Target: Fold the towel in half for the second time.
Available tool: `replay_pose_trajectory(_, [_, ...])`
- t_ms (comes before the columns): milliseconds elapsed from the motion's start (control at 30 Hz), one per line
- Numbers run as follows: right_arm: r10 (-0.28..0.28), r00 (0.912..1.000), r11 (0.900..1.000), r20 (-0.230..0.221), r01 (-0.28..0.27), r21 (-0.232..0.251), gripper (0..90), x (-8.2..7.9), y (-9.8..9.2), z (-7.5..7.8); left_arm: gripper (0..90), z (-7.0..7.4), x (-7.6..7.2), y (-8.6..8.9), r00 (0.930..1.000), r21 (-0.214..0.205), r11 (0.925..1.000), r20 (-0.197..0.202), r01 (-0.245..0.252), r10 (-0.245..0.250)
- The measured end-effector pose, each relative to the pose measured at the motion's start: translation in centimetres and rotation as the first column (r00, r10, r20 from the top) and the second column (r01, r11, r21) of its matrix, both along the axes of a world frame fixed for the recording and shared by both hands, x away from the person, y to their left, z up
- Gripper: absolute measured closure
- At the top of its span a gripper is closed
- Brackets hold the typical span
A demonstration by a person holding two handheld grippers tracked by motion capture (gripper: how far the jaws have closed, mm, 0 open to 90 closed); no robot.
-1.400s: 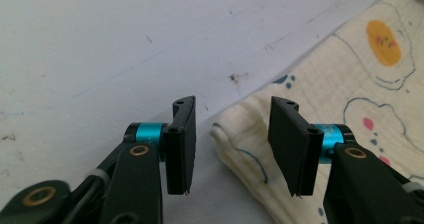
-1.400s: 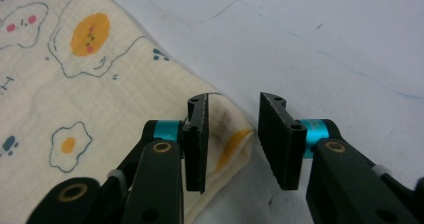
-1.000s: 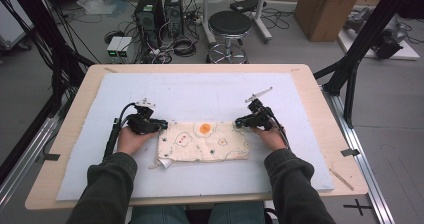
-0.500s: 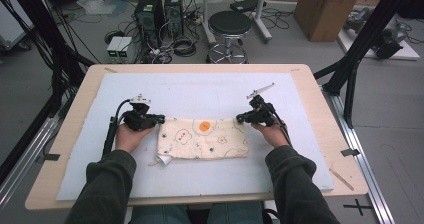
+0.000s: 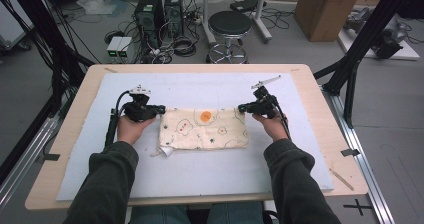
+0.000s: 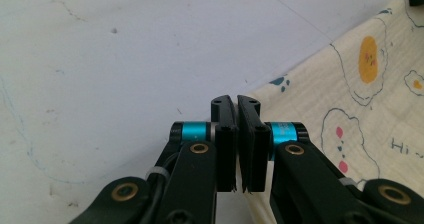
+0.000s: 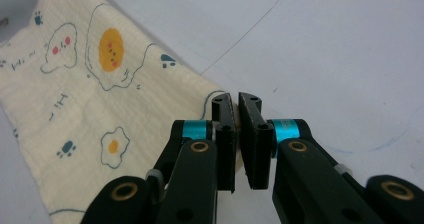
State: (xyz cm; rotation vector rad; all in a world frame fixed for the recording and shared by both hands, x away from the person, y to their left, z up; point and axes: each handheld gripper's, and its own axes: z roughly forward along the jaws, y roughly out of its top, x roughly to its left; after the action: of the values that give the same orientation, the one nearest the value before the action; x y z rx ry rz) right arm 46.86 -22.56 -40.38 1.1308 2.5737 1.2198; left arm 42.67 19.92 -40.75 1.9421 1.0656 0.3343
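Cream folded cloth printed with fried eggs and paw marks, pinched at both far corners: left corner between the pressed-together jaws of the left gripper, right corner between the equally closed jaws of the right gripper. Jaws just been closing, fabric edge caught in each. Stretched flat between the two pairs, rest of it spreading back toward the person. Underneath, pale blue-white mat on wooden table
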Motion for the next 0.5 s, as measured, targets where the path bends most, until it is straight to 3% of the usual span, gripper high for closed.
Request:
replay_pose_trajectory(233, [-0.004, 0.9994, 0.9999, -0.034, 0.004, -0.012, 85.6, 0.6, 0.4, -1.3, 86.1, -0.5, 0.2, 0.0, 0.9996, 0.016, 0.9999, -0.028, 0.003, -0.002])
replay_pose_trajectory(500, [-0.014, 0.9993, 0.9999, -0.036, 0.014, 0.004, 85.6, 0.5, -0.1, -1.0, 86.1, -0.8, 0.0, -0.2, 0.9995, 0.005, 1.0, -0.03, 0.008, -0.008])
